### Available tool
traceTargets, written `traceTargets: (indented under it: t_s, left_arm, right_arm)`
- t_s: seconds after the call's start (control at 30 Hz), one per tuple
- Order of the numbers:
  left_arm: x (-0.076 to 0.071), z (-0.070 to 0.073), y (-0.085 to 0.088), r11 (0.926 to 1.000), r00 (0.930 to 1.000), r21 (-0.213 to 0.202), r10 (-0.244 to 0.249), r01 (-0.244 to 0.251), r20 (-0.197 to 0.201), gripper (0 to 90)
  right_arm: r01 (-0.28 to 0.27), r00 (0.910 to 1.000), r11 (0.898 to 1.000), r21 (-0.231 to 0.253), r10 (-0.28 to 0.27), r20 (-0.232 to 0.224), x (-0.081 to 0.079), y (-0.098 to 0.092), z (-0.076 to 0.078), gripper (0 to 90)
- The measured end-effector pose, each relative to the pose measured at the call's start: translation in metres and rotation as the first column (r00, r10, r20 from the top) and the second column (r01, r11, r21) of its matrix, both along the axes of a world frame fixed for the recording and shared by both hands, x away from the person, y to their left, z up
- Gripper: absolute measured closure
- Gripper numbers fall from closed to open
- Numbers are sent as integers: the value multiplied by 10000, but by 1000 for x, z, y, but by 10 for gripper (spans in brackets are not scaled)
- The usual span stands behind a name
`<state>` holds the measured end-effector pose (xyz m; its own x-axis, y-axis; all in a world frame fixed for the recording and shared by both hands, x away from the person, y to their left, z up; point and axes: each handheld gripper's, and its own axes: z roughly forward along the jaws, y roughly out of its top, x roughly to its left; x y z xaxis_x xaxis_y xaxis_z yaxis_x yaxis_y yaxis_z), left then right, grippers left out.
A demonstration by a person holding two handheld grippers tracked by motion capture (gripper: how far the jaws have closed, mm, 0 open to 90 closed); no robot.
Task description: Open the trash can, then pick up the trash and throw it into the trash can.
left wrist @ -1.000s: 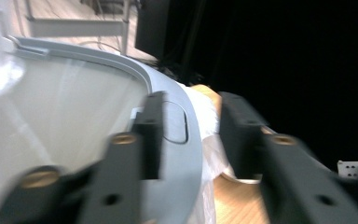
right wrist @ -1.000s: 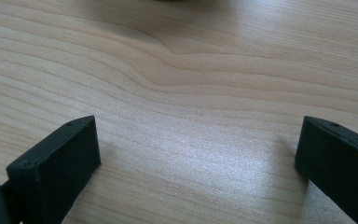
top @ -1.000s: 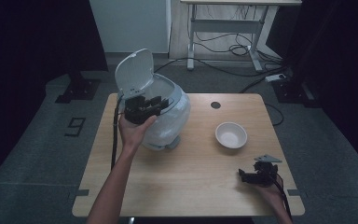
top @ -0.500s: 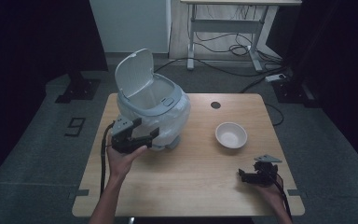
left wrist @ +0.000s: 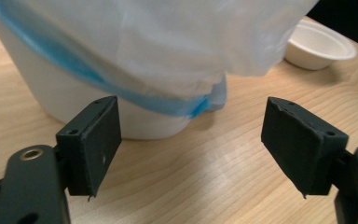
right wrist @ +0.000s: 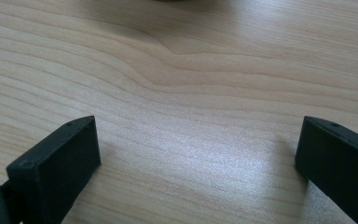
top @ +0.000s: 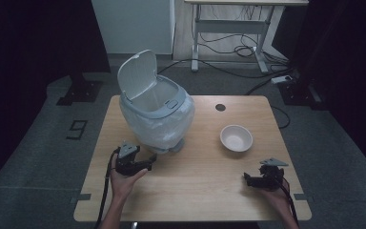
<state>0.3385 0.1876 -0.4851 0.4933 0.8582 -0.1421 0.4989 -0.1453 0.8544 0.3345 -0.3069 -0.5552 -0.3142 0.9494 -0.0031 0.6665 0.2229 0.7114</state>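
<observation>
White plastic bin [top: 156, 117] with its thin, soft bag sits at ten o'clock on my wooden table [top: 205, 186]. Bag tears easily; I'd pinch its loose edge. Both left gripper [top: 145, 163] and right gripper [top: 246, 180] stand spread, empty.

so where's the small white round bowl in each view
high view: the small white round bowl sits right of centre on the table, apart from the bin.
left gripper view: upper right corner.
right gripper view: not in it.
shared landmark: the white lidded bin with a plastic liner.
</observation>
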Motion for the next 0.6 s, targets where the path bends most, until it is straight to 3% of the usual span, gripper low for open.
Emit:
traceTargets:
  t_s: [0.37,0.6]
  left_arm:
    - [3,-12,3,9997,9993,-1,248,-248,-279,207]
    - [3,-15,4,9996,9989,-28,281,-283,-368,209]
  right_arm:
    - [3,10000,10000,0,-3,2,0,0,0,0]
    - [345,9993,9994,-16,-345,167,-1,-4,2,75]
